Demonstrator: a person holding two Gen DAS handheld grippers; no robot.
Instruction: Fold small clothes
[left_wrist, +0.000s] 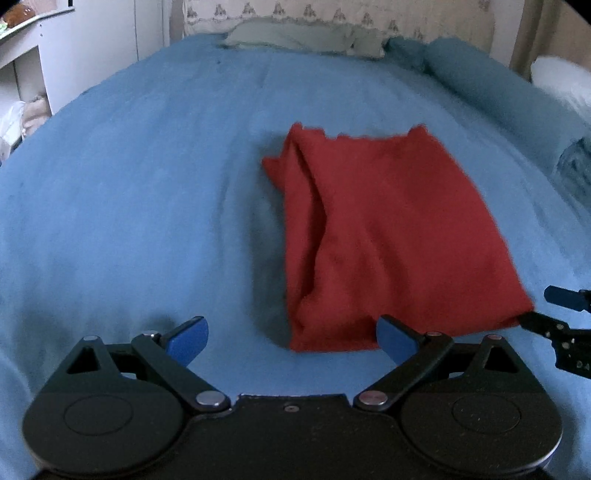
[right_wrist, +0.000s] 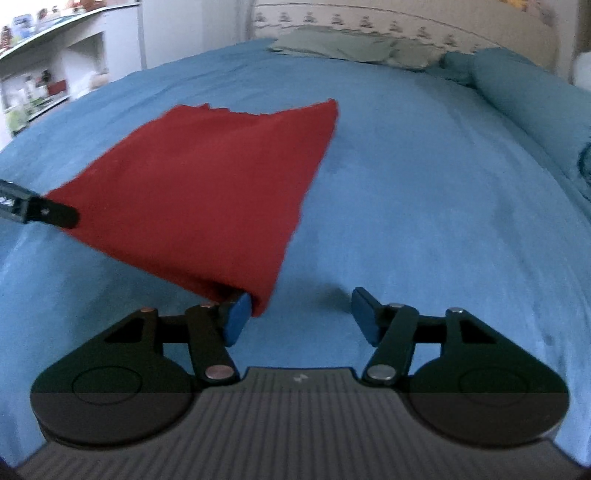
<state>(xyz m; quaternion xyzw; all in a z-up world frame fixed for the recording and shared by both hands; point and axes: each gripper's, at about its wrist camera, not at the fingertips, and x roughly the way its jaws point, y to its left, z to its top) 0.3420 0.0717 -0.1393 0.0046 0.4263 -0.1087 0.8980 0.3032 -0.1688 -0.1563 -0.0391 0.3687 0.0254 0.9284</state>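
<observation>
A red folded garment (left_wrist: 388, 236) lies on the blue bedspread (left_wrist: 147, 203). My left gripper (left_wrist: 291, 338) is open, its fingers just short of the garment's near edge. In the right wrist view the garment (right_wrist: 207, 188) lies to the left, its near corner draped over my left fingertip (right_wrist: 236, 317). My right gripper (right_wrist: 301, 317) is open with nothing between the pads. The right gripper also shows at the left wrist view's right edge (left_wrist: 554, 314), at the garment's near right corner. The left gripper's finger (right_wrist: 48, 214) touches the garment's left corner in the right wrist view.
Grey-green pillows (left_wrist: 295, 37) lie at the head of the bed against a patterned headboard (right_wrist: 369, 22). A blue bolster (left_wrist: 498, 85) runs along the right side. White shelves (right_wrist: 55, 66) with small items stand to the left of the bed.
</observation>
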